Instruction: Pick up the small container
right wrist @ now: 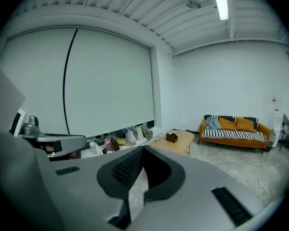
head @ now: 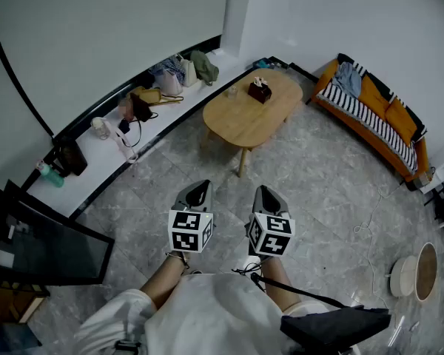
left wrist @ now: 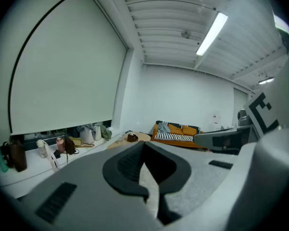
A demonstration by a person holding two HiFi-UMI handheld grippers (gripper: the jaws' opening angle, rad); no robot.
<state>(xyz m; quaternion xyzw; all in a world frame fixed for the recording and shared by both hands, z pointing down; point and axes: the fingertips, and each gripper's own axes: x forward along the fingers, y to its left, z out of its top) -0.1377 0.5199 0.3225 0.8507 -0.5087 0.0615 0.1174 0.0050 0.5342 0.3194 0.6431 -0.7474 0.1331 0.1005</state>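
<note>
A light wooden oval table (head: 240, 120) stands across the room with a dark brown box (head: 260, 90) on it. Beside the box, near the table's far-left edge, sits a small pale thing (head: 231, 91); it is too small to tell whether it is a container. Both grippers hover over the grey floor in front of the person, far short of the table. The left gripper (head: 200, 187) is shut with nothing between its jaws, and the right gripper (head: 265, 191) beside it is also shut and empty. The table (right wrist: 182, 141) and box (right wrist: 172, 137) show beyond the right gripper's (right wrist: 143, 148) tips.
A white ledge (head: 107, 150) along the left wall carries bags, a bottle and other items. An orange sofa (head: 377, 120) with a striped cushion lines the right wall. A dark screen (head: 48, 251) stands at the near left. Round objects (head: 416, 272) and a cable lie on the floor at right.
</note>
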